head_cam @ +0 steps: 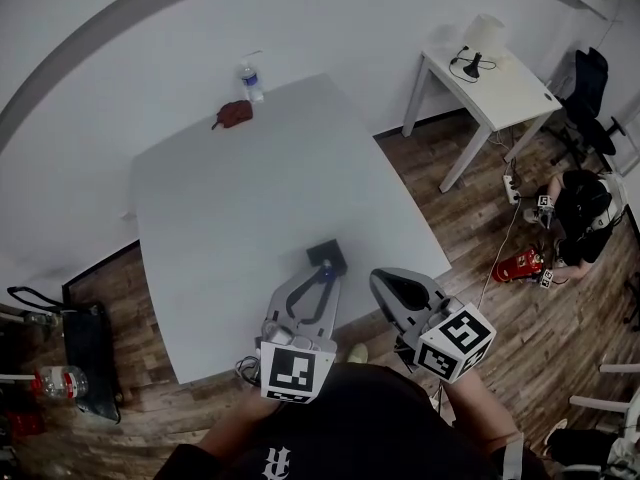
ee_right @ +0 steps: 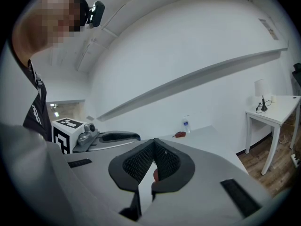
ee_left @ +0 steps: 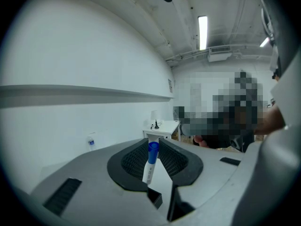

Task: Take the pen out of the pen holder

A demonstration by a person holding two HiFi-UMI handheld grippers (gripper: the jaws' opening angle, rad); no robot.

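A white pen with a blue cap (ee_left: 151, 160) stands between the jaws of my left gripper (ee_left: 154, 145). The pads press on the cap from both sides, and the white barrel slants down from it. In the head view the left gripper (head_cam: 324, 272) reaches over the near edge of the dark square pen holder (head_cam: 326, 250), with the pen's blue cap (head_cam: 326, 265) at its tips. Whether the barrel's lower end is inside the holder I cannot tell. My right gripper (head_cam: 384, 281) hovers just off the table's near right edge. Its jaws (ee_right: 154, 144) meet at the tips and hold nothing.
On the white table (head_cam: 250, 198) a water bottle (head_cam: 250, 81) and a small red object (head_cam: 235, 114) sit at the far end. A side table with a lamp (head_cam: 487, 73), a crouching person (head_cam: 580, 208) and a red extinguisher (head_cam: 517, 265) are on the right. A black bag (head_cam: 88, 353) lies left.
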